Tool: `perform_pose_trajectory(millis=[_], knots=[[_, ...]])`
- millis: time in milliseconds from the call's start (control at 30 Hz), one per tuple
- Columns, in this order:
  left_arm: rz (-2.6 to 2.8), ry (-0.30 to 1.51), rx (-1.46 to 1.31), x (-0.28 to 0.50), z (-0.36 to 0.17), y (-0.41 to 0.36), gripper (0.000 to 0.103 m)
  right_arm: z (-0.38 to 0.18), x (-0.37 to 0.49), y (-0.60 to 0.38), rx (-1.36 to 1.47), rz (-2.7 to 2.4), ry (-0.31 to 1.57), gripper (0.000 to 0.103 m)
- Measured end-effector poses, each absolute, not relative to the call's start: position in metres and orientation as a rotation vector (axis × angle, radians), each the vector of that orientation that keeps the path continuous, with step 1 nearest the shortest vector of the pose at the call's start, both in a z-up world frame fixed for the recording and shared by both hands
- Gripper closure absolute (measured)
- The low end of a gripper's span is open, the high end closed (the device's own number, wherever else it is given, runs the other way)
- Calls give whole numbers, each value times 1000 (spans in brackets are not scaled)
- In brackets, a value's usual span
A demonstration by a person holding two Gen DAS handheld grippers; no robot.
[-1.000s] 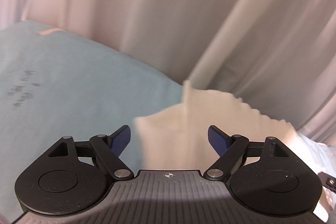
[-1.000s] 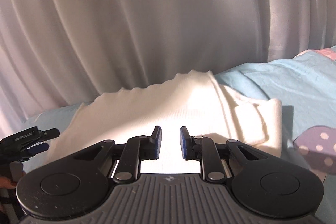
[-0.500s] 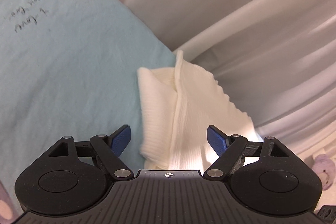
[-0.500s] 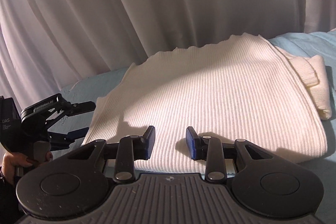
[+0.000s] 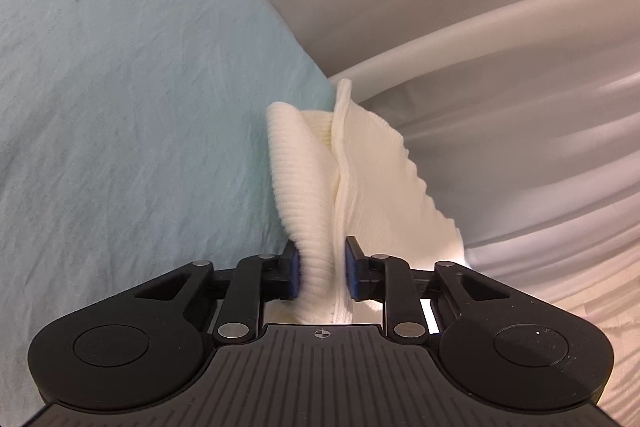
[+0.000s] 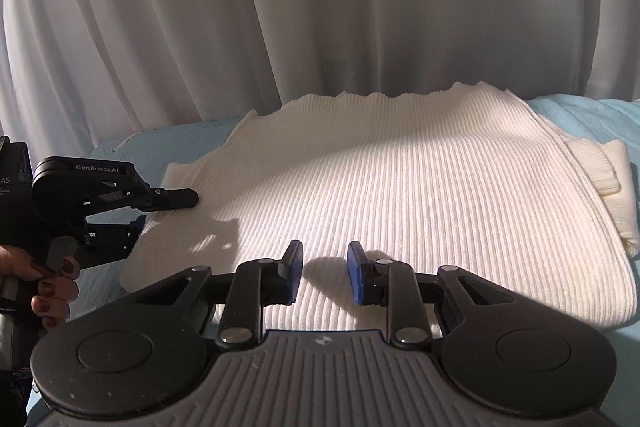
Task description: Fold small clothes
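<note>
Cream ribbed sweater (image 6: 400, 195): lying flat and folded ahead of the right gripper (image 6: 323, 273), ribs running away from the fingers, long axis crossing them. Right fingers standing narrowly parted over the near hem, gripping nothing. Left gripper (image 5: 322, 273) pinching a bunched edge of the knit. Pale blue bedsheet (image 5: 132, 115) underlying, carrying handwritten script reading partly "love"; white curtain (image 6: 320, 7) hanging behind. Left gripper's body reading "GenRobot.AI".

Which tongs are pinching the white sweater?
The left tongs. Their blue pads squeeze a bunched edge of the sweater. The right tongs just hover over it, with an open gap and nothing between the pads.
</note>
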State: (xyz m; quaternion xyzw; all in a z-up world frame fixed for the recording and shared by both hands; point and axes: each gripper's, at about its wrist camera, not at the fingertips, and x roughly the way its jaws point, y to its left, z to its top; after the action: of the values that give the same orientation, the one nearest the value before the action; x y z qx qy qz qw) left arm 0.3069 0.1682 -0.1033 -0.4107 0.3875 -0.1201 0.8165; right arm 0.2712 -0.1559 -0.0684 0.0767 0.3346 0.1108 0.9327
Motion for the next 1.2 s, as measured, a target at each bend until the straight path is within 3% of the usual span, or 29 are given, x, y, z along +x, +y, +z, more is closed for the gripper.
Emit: perform_pose_trajectory(millis=[233, 700, 1000, 1100, 1167, 1200], knots=[[-230, 820, -866, 304, -89, 165, 85, -79, 276, -150, 36, 180, 699, 84], [-208, 796, -589, 303, -20, 71, 87, -52, 231, -255, 216, -20, 618, 84], [-243, 831, -396, 301, -46, -10, 89, -59, 224, -275, 235, -77, 650, 84], [-264, 793, -320, 293, -50, -22, 81, -57, 226, -273, 230, -71, 655, 84], [-313, 787, -323, 287, -49, -19, 60, -55, 227, -271, 228, -61, 657, 83], [-346, 796, -341, 283, -47, -15, 56, -54, 228, -270, 226, -57, 658, 83]])
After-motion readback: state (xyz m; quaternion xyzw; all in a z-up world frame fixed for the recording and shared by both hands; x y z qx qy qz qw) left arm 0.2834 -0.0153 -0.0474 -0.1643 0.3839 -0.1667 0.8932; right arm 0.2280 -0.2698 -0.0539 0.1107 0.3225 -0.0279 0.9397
